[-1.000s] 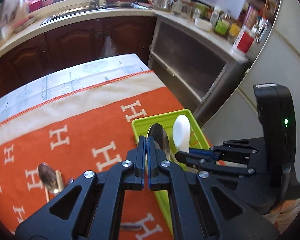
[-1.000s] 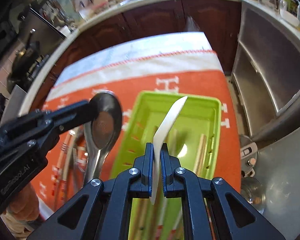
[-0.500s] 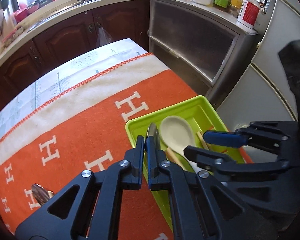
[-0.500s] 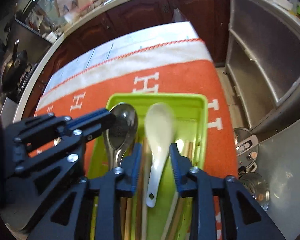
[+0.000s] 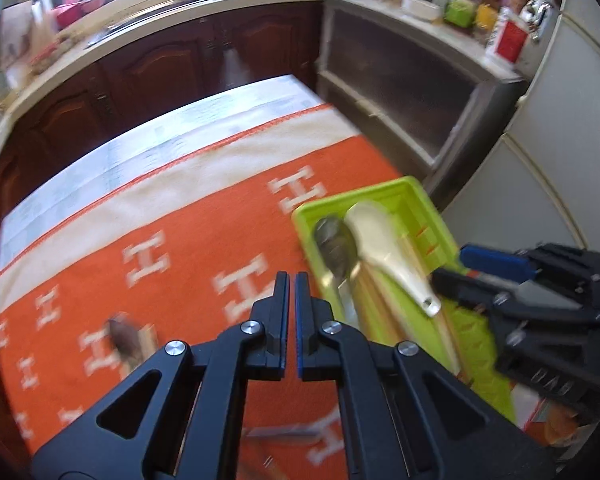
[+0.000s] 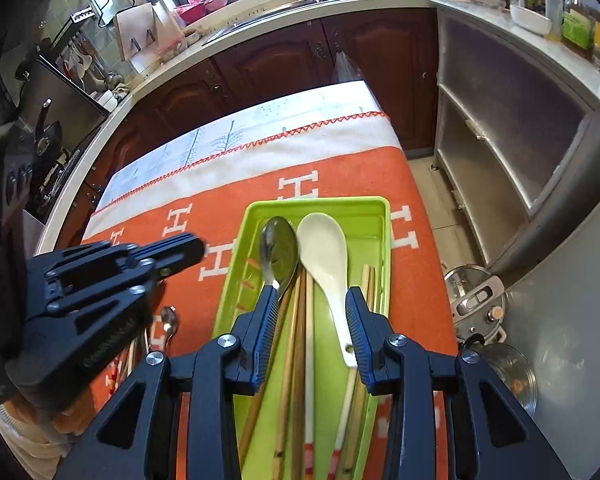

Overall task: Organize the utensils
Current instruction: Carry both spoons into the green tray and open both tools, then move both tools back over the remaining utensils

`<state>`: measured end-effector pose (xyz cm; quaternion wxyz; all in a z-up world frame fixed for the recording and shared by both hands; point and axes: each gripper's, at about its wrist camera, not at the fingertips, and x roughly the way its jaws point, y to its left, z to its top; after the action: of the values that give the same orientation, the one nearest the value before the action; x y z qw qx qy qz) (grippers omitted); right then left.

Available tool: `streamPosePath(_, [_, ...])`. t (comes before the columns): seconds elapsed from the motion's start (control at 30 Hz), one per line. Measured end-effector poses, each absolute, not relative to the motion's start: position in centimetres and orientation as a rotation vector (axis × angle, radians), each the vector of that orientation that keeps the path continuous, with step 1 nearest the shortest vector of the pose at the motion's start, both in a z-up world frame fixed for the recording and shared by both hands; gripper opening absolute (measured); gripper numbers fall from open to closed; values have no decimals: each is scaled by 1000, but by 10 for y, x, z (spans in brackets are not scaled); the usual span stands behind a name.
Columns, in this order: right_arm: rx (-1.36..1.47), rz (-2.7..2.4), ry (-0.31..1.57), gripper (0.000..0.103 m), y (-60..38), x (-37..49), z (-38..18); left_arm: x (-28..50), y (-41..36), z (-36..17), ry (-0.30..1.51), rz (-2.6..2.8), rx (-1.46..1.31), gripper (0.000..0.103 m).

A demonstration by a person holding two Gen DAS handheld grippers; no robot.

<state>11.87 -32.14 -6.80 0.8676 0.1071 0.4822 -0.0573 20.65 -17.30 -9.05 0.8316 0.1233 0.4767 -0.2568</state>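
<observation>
A lime-green tray point(image 6: 370, 210) point(image 5: 414, 196) lies on the orange cloth. In it lie a metal spoon point(image 6: 278, 250) point(image 5: 336, 246), a white ceramic spoon point(image 6: 326, 256) point(image 5: 384, 240) and several chopsticks point(image 6: 300, 344). My right gripper point(image 6: 312, 300) is open and empty, just above the tray over the spoon handles; it also shows in the left wrist view point(image 5: 476, 266). My left gripper point(image 5: 291, 280) has its fingers almost together with nothing between them, over the cloth left of the tray; it shows in the right wrist view point(image 6: 180, 250). Another metal spoon point(image 5: 124, 338) point(image 6: 168, 320) lies on the cloth to the left.
The orange cloth point(image 6: 228, 208) covers a table with its white far end point(image 6: 260, 128) near dark kitchen cabinets. A metal cabinet point(image 6: 500, 120) stands to the right. A pot with lid point(image 6: 474, 296) sits on the floor right of the table. More chopsticks point(image 6: 134, 354) lie by the left spoon.
My left gripper let go of the metal spoon into the tray and drew back left. My right gripper had released the white spoon, opened wider and pulled back a little.
</observation>
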Motion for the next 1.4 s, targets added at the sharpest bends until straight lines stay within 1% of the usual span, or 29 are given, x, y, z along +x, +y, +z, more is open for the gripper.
streamPosePath(0.13, [224,-123,997,35,-303,97,-54,188,-141,-80,1033,-496,251,0])
streamPosePath(0.4, [203,-52,962,35,-249,59,-34,142,-53,-54,991,-379,193,0])
streamPosePath(0.7, [162,64,941,35,-173,38,-21,101,20,-49,964,-247,126,0])
streamPosePath(1.03, [64,145,963,35,-105,34,-28,82,40,-67,943,-181,108,2])
streamPosePath(1.23, [25,166,987,35,-83,45,-47,89,52,-91,975,-147,101,3])
streamPosePath(1.4, [4,165,1016,35,-70,60,-73,100,62,-116,1014,-127,78,3])
